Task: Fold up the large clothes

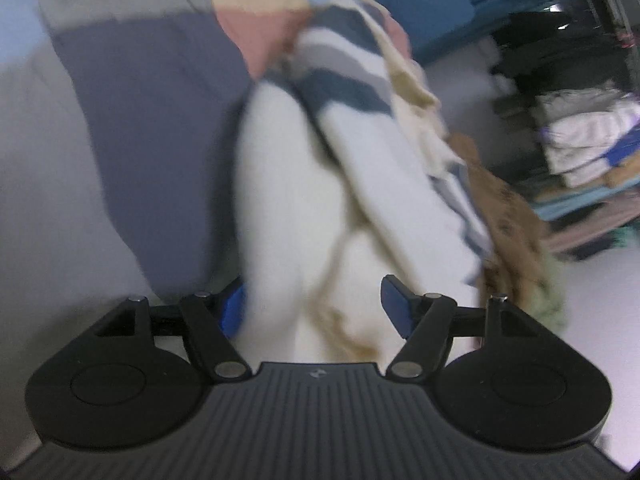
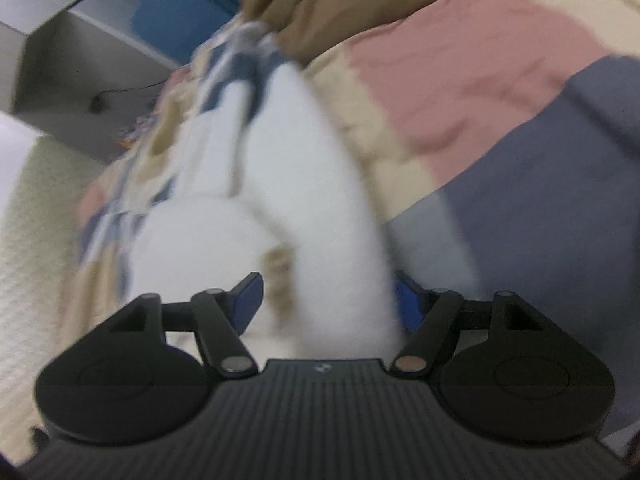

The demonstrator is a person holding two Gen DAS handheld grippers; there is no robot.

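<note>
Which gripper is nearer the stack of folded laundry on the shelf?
Left. The left gripper has the stack of folded laundry ahead to its right; the right gripper view shows none.

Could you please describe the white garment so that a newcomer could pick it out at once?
Start at the colour-block bedspread of pink, cream and slate blue. On it lies a bunched, soft white garment with navy and grey stripes at its far end. It alone is plain white; the neighbouring cloth is brown.

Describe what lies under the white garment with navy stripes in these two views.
Under the white striped garment lies a colour-block cover in cream, pink and slate blue, beside brown fabric. What lies directly beneath the garment's middle is covered.
</note>
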